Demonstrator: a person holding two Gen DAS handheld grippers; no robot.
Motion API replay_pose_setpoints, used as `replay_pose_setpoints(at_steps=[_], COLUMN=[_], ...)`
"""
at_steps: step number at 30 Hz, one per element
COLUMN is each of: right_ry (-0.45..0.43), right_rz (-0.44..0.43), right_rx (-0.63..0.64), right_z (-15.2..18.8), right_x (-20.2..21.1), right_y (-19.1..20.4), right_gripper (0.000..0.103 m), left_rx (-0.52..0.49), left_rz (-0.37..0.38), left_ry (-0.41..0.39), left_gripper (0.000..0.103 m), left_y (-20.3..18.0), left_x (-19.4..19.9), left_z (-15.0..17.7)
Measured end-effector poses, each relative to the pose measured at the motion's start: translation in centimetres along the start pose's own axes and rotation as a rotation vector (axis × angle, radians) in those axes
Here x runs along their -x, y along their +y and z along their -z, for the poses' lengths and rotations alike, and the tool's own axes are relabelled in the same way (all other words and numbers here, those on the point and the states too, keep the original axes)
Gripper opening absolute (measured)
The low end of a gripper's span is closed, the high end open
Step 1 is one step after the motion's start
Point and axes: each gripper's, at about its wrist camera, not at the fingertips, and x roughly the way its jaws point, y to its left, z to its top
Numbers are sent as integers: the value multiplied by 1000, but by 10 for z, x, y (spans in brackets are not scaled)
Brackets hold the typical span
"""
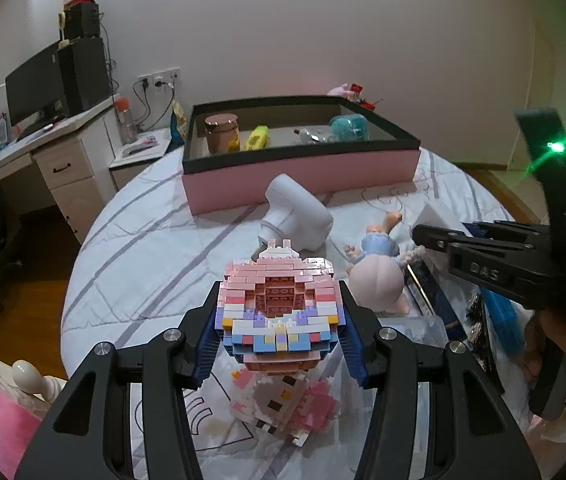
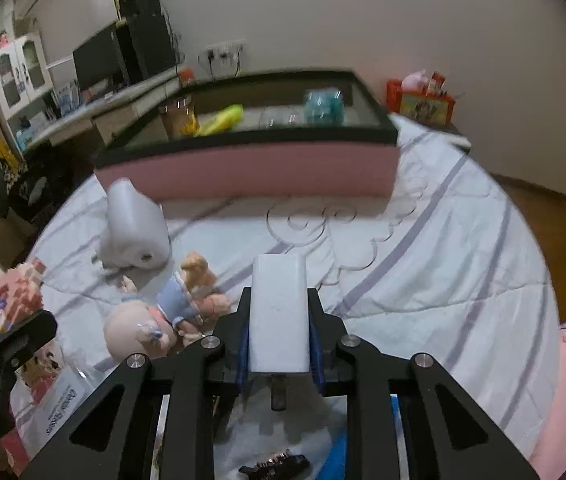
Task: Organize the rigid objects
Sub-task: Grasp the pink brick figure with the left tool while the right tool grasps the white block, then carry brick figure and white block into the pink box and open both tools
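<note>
My left gripper is shut on a pastel brick model and holds it above the bed; the model also shows at the left of the right wrist view. My right gripper is shut on a white rectangular block, raised over the bedspread. The pink box with a black rim stands at the far side of the bed. It holds a brown jar, a yellow item and a teal object.
A white handheld device and a doll in a blue dress lie on the bed between the grippers and the box. A second brick figure lies under the left gripper. Books and flat packs lie at the right. A desk stands at the left.
</note>
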Motion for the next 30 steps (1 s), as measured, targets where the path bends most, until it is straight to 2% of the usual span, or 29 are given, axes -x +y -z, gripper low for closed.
replay_pose_setpoints(at_steps=[5,12,18,23,30], right_ry=[-102,-352,-416,-445,-458], right_rz=[-19,24,1,4,9], right_rx=[13,130,136,119,102], right_z=[1,-4,-7,-9,-16], right_x=[39,114,142,159,162], right_y=[8,50,52,45,37], right_gripper=[23,24,24,24,24], left_rx=[25,42,20,7,-6], left_rz=[-27,-68,-103,-112,-137], left_ry=[-78,-225,-315,-342,-368], left_gripper=[52,52,52,52,52], left_y=[0,-13,-28,-34,-37], left_x=[21,62,97,109,115], left_z=[-13,-35,-45,-50,-58])
